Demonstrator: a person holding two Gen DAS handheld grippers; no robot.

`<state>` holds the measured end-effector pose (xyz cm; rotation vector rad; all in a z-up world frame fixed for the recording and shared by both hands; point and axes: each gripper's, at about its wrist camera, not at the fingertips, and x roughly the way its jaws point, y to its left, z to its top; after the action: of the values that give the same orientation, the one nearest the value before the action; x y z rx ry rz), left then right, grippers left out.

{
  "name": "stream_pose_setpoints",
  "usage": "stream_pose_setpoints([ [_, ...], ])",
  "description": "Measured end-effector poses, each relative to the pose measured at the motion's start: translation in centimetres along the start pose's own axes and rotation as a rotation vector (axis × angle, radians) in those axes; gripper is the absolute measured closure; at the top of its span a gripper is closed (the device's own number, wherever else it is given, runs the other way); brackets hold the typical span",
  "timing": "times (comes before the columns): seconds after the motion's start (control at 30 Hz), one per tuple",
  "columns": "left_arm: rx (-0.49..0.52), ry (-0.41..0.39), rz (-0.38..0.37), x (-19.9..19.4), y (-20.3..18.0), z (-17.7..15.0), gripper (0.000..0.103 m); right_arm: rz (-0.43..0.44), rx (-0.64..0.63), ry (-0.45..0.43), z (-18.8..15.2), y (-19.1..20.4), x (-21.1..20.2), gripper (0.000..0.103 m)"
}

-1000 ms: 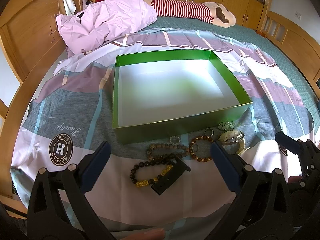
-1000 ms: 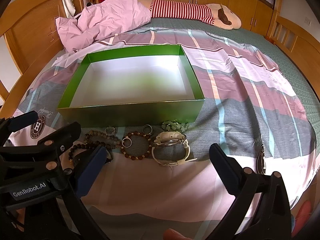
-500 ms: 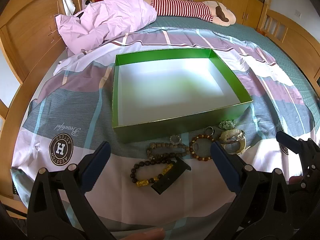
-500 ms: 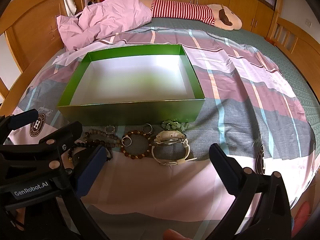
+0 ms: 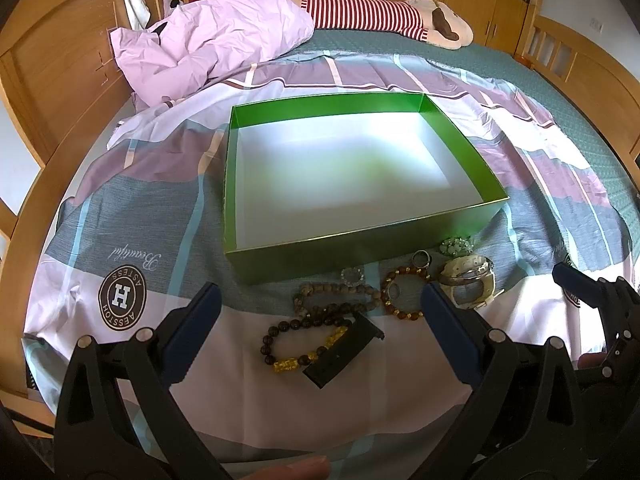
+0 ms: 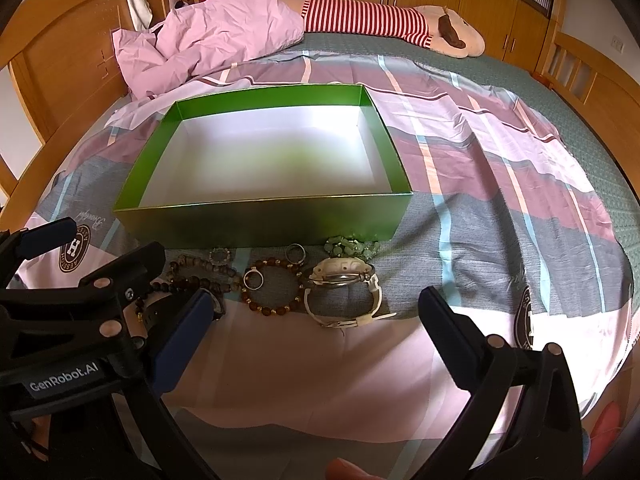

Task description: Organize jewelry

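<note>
An empty green box (image 5: 460,236) (image 6: 264,220) with a white inside sits on the bed. Jewelry lies in a row in front of it: a dark bead bracelet with gold charms (image 5: 298,346), a black watch (image 5: 344,356), a brown bead necklace (image 5: 336,294) (image 6: 200,270), an amber bead bracelet (image 5: 404,292) (image 6: 274,286), rings (image 6: 296,252), a green bead piece (image 6: 352,246) and a white watch (image 5: 468,278) (image 6: 344,292). My left gripper (image 5: 320,324) is open above the dark bracelet. My right gripper (image 6: 312,324) is open near the white watch.
The bed has a plaid sheet (image 5: 120,208). A pink quilt (image 5: 208,44) and a striped plush toy (image 5: 372,16) lie at the far end. Wooden bed frame (image 5: 48,92) and cabinets surround it. The left gripper's body shows at the left of the right wrist view (image 6: 80,320).
Both grippers have barely moved; the views shift only slightly. Nothing has been picked up or moved.
</note>
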<state>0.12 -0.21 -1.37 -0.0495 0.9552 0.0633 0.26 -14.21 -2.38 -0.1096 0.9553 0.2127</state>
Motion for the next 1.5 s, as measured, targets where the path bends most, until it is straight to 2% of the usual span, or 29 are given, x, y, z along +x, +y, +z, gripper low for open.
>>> stream_pose_setpoints([
  [0.23,-0.025,0.011,0.028,0.2,2.3,0.5,0.004,-0.061,-0.049,0.055,-0.3,-0.3,1.3,0.003],
  [0.33,-0.045,0.043,0.079,0.6,4.9,1.0,0.004,-0.11,-0.065,0.09,-0.6,-0.8,2.1,0.003],
  [0.43,-0.105,0.103,0.058,1.4,8.2,1.2,0.007,-0.063,-0.008,0.119,-1.0,-1.9,2.5,0.006],
  [0.5,-0.142,0.14,0.015,1.7,9.9,1.0,0.029,-0.004,0.009,0.14,-1.2,-2.1,2.8,0.024],
  [0.53,-0.155,0.16,0.007,1.9,10.4,0.8,0.033,0.012,0.012,0.149,-1.2,-2.0,2.9,0.028],
  [0.6,-0.171,0.189,-0.011,2.2,10.8,0.4,0.05,0.046,0.018,0.15,-1.2,-1.7,2.9,0.042],
  [0.67,-0.17,0.217,-0.05,2.5,10.5,0.0,0.051,0.056,0.014,0.156,-1.1,-1.2,3.2,0.046],
  [0.77,-0.121,0.258,-0.138,3.2,8.3,-0.6,0.051,0.028,0.002,0.147,-0.9,-0.9,3.5,0.046],
  [0.83,-0.067,0.282,-0.185,3.4,6.6,-0.9,0.044,0.012,0.0,0.143,-0.7,-0.9,3.9,0.046],
  [0.87,-0.028,0.294,-0.202,3.6,5.5,-1.1,0.033,0.001,-0.002,0.142,-0.6,-1.0,4.0,0.046],
  [0.9,-0.004,0.297,-0.203,3.7,4.8,-1.3,0.027,-0.011,-0.005,0.143,-0.5,-1.0,4.3,0.046],
  [1.07,0.111,0.344,-0.134,5.2,1.7,-2.7,0.027,-0.033,-0.006,0.159,-0.1,-1.5,5.7,0.045],
  [1.13,0.131,0.358,-0.108,5.9,1.3,-3.2,0.033,-0.03,-0.005,0.17,-0.2,-1.6,6.2,0.045],
  [1.2,0.145,0.377,-0.084,6.8,1.0,-3.6,0.054,-0.027,-0.005,0.17,-0.2,-1.5,6.5,0.045],
  [1.23,0.144,0.383,-0.083,7.0,1.0,-3.6,0.056,-0.02,-0.003,0.161,-0.2,-1.5,6.6,0.045],
  [1.3,0.145,0.377,-0.085,7.3,1.0,-3.6,0.072,-0.01,-0.009,0.139,-0.1,-1.4,6.5,0.045],
  [1.37,0.135,0.372,-0.094,7.2,1.2,-3.5,0.078,-0.009,-0.031,0.137,-0.1,-1.0,6.7,0.046],
  [1.43,0.129,0.366,-0.094,7.0,1.4,-3.3,0.083,0.008,-0.043,0.137,-0.1,-0.7,6.7,0.072],
  [1.47,0.123,0.36,-0.097,6.8,1.6,-3.2,0.084,0.044,-0.044,0.14,-0.1,-0.6,6.7,0.087],
  [1.5,0.118,0.356,-0.101,6.6,1.8,-3.1,0.086,0.061,-0.04,0.141,-0.1,-0.5,6.7,0.095],
])
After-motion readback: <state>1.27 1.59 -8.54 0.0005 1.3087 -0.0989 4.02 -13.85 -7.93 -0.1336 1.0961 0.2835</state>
